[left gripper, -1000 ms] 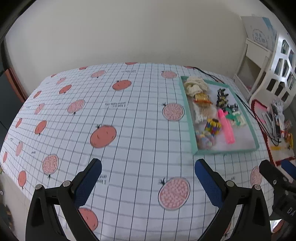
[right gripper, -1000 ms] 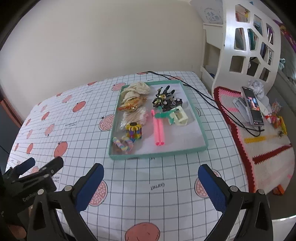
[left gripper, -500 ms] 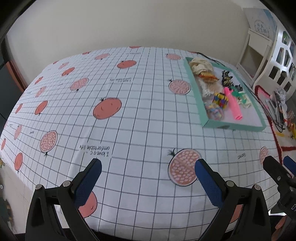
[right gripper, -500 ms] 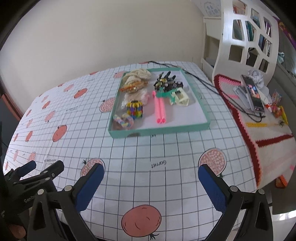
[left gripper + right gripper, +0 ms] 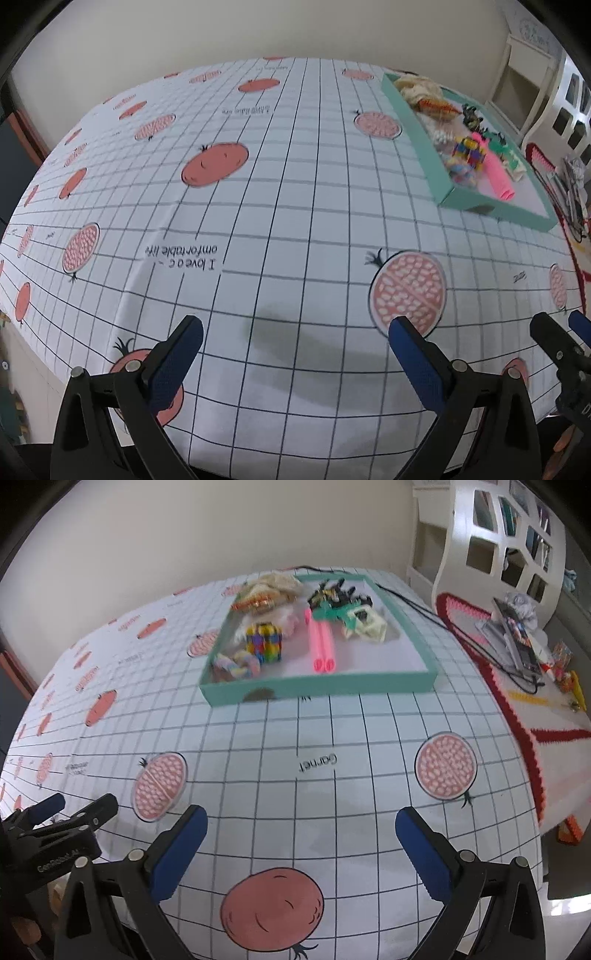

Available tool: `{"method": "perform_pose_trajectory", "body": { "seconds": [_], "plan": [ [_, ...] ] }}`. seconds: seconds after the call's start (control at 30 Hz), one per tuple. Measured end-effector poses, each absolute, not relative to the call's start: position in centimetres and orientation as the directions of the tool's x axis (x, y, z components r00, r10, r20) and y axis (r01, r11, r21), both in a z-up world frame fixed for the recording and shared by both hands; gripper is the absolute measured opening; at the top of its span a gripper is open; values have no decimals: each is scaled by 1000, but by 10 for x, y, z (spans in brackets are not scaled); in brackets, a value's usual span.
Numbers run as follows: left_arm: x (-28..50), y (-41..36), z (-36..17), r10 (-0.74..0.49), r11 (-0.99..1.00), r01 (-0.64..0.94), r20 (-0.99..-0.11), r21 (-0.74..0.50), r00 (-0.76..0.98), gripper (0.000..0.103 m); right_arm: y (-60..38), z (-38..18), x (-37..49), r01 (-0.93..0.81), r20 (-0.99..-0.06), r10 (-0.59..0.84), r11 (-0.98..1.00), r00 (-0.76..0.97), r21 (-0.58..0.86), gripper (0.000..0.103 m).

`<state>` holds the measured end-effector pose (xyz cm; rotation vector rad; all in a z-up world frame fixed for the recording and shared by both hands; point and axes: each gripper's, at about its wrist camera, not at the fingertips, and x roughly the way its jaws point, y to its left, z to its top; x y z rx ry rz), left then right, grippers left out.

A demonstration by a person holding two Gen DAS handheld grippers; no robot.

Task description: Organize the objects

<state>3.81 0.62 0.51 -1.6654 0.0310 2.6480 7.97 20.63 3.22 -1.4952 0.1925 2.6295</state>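
A home bedroom — fruit-print bedsheet (image 5: pixel 280 206); white cubby shelf (image 5: pixel 513 535); crocheted rug (image 5: pixel 524 709)

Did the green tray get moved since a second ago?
No. The green tray still sits beside the same pomegranate print on the tablecloth; only the cameras shifted.

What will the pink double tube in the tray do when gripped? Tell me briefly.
The pink double tube looks like light foam, so it would probably squash slightly. Its two joined barrels lie flat, so it is unlikely to roll. Being long, it may sag if gripped at one end.
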Motion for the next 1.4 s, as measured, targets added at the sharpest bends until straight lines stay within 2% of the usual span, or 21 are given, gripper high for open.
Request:
{"method": "perform_pose_trajectory", "body": {
  "seconds": [0.6,1.4],
  "plan": [
    [36,8,-10,15,-999,-42,-906,3,-423,101,212,1,74,-164,-888,66,-986,-454,11,103],
    [37,21,-13,26,-998,-57,-896,-1,-443,103,214,-6,71,-170,-894,88,-985,-440,-13,103]
  ]
}}
